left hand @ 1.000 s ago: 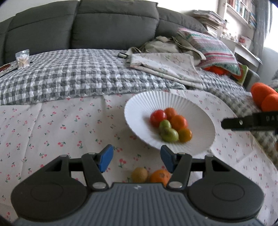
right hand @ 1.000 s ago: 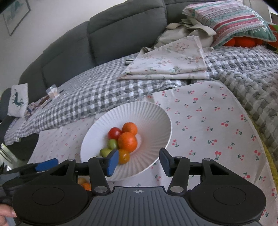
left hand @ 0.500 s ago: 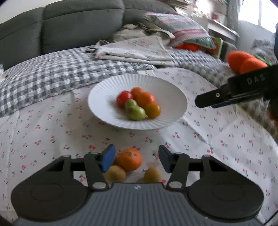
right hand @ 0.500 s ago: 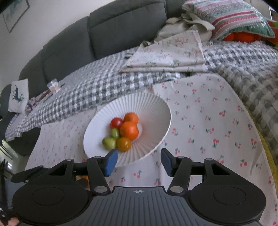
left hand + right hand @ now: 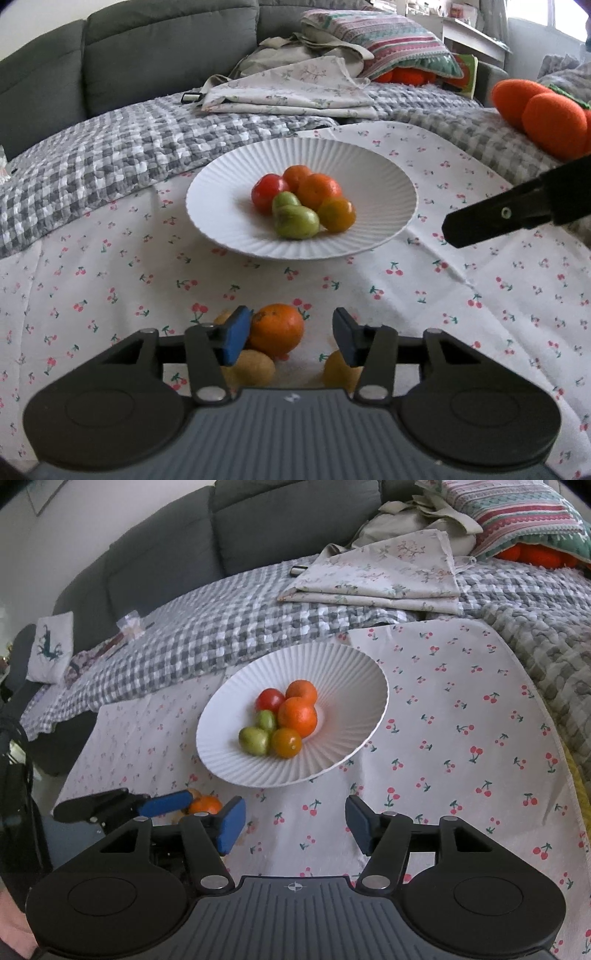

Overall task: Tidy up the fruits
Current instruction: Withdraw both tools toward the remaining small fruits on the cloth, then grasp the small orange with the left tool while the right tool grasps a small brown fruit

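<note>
Here, green pear (image 5: 295,220) lies sideways, neck toward sofa (image 5: 147,48).

white ribbed plate (image 5: 388,177), red tomato (image 5: 266,189), two green fruits (image 5: 295,221), orange mandarins (image 5: 318,189), loose orange (image 5: 277,326) on white cherry-print cloth (image 5: 110,280), grey-white checked blanket (image 5: 110,147), dark grey sofa (image 5: 147,44), striped pillow (image 5: 399,44), blue gripper pads (image 5: 236,334)

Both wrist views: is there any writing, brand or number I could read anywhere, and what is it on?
No words or numbers can be read in either view.
Left tool: a tiny white emblem on its grey body, too small to read.
Right tool: a small crosshair-like sign, no letters.
Small cushion: a printed dark figure, no words.
</note>
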A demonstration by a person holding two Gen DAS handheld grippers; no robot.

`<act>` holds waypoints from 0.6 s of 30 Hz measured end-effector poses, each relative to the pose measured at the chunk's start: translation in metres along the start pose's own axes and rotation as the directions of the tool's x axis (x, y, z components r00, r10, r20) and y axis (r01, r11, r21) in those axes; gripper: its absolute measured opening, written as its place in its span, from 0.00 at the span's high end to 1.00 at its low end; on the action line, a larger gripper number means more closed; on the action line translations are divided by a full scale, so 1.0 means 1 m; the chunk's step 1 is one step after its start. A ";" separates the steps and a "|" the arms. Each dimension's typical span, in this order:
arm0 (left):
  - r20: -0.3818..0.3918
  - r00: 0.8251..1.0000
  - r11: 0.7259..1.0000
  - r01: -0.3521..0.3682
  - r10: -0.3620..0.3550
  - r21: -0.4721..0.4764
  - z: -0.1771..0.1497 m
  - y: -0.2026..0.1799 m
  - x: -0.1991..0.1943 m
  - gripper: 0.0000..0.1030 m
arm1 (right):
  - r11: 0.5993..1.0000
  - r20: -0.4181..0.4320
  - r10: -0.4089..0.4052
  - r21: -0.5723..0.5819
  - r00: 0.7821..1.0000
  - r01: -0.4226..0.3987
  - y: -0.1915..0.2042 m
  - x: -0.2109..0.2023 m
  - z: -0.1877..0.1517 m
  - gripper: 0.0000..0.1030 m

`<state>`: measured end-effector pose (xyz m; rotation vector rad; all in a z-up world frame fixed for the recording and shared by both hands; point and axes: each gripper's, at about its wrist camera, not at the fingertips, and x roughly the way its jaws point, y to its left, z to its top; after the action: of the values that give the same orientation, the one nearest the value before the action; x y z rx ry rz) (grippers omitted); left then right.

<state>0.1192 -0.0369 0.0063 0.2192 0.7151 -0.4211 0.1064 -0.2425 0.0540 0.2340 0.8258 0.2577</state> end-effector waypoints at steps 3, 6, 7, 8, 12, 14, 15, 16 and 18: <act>0.000 1.000 1.000 -0.020 0.020 0.022 0.001 -0.003 0.002 0.54 | 1.000 -0.010 -0.005 -0.009 1.000 0.005 0.002 0.003 -0.001 0.42; 0.006 0.998 0.996 -0.065 0.065 0.058 0.002 -0.007 0.004 0.66 | 1.000 -0.023 -0.010 -0.024 1.000 0.009 0.004 0.008 -0.004 0.42; 0.007 0.997 0.995 -0.081 0.081 0.065 0.002 -0.008 0.005 0.70 | 1.000 -0.027 -0.011 -0.029 1.000 0.010 0.005 0.009 -0.005 0.42; 0.004 0.997 0.995 -0.076 0.076 0.060 0.003 -0.006 0.005 0.71 | 0.999 -0.030 -0.011 -0.035 0.999 0.010 0.006 0.010 -0.006 0.42; -0.006 0.999 0.999 -0.049 0.049 0.009 0.004 0.002 0.004 0.71 | 0.999 -0.033 -0.009 -0.049 0.999 0.007 0.008 0.012 -0.008 0.42; -0.007 0.999 0.999 -0.045 0.045 -0.007 0.005 0.005 0.002 0.71 | 0.999 -0.036 -0.011 -0.050 0.999 0.009 0.008 0.013 -0.008 0.42; -0.006 0.999 0.999 -0.041 0.041 -0.015 0.005 0.005 0.001 0.71 | 0.999 -0.037 -0.011 -0.051 0.999 0.009 0.009 0.014 -0.008 0.42; 0.001 0.999 0.999 -0.032 0.032 -0.030 0.006 0.008 -0.001 0.71 | 0.999 -0.038 -0.010 -0.052 0.999 0.008 0.009 0.014 -0.008 0.42; 0.016 1.000 0.997 -0.013 0.014 -0.070 0.009 0.013 -0.007 0.71 | 0.998 -0.037 -0.001 -0.058 0.999 -0.001 0.011 0.014 -0.009 0.42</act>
<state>0.1255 -0.0259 0.0184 0.1549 0.7109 -0.3838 0.1071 -0.2271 0.0419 0.1754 0.8534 0.2867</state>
